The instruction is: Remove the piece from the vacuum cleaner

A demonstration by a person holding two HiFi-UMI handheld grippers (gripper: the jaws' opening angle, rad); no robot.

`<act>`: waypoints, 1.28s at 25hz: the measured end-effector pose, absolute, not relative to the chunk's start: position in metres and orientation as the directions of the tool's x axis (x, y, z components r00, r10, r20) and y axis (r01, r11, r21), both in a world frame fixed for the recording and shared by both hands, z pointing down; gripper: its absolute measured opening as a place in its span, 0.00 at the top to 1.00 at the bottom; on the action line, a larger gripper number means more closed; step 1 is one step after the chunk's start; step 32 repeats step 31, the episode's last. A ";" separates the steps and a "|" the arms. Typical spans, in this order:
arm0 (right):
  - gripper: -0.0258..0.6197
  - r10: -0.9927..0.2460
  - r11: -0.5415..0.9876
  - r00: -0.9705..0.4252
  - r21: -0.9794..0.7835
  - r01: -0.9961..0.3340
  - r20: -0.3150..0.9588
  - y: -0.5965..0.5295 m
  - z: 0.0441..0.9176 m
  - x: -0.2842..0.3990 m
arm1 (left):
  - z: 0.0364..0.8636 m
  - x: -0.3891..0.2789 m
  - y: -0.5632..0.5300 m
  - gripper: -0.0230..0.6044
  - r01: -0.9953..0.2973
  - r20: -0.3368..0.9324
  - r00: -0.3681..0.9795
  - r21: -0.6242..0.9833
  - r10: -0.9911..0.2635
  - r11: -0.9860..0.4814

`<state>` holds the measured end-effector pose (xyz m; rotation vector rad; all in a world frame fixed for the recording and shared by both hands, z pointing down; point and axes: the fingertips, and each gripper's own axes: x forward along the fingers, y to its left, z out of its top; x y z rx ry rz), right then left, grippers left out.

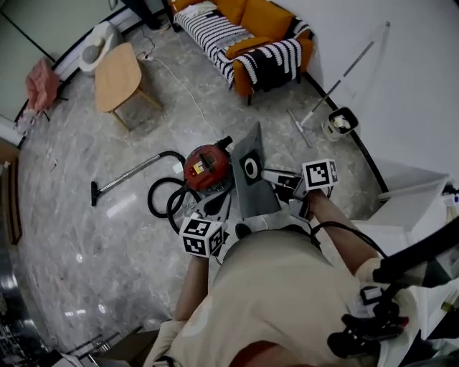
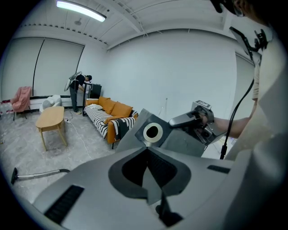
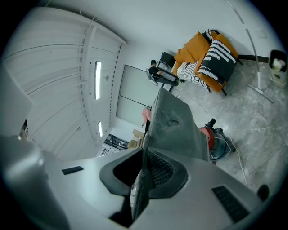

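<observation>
The room around you.
Grey marble floor [image 1: 72,236], orange sofa [image 1: 265,18] by the white wall [image 1: 401,57], oval wooden table [image 1: 117,72].

**Bright room, bent edges**

The room is lit evenly from above by a long ceiling lamp [image 2: 81,11]. Another lamp strip [image 3: 97,80] is seen in the right gripper view. Soft white shine is thrown onto the glossy floor [image 1: 118,204] near its left edge. Only faint shadows are cast. All three pictures are bent round at the edges, and black corners are left in both gripper views. The grey bag [image 3: 173,126] is shown soft and blurry where it is closest to the lens. Far things are kept fairly sharp.
</observation>
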<state>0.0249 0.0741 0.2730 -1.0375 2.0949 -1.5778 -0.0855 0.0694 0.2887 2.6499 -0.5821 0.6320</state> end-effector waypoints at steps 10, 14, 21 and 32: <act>0.91 -0.730 0.104 -0.661 -0.928 -0.359 0.174 0.156 0.287 0.106 | 0.287 -0.002 0.142 0.96 -0.448 0.523 0.802 0.204 -0.290 -0.870; 0.91 -0.718 0.100 -0.671 -0.926 -0.364 0.186 0.193 0.302 0.137 | 0.292 0.031 0.177 0.96 -0.459 0.525 0.798 0.211 -0.297 -0.863; 0.91 -0.673 0.062 -0.703 -0.929 -0.365 0.231 0.215 0.313 0.158 | 0.302 0.046 0.213 0.96 -0.510 0.540 0.780 0.254 -0.317 -0.822; 0.91 -0.690 0.054 -0.687 -0.930 -0.362 0.227 0.211 0.294 0.163 | 0.287 0.047 0.198 0.96 -0.494 0.560 0.774 0.243 -0.295 -0.835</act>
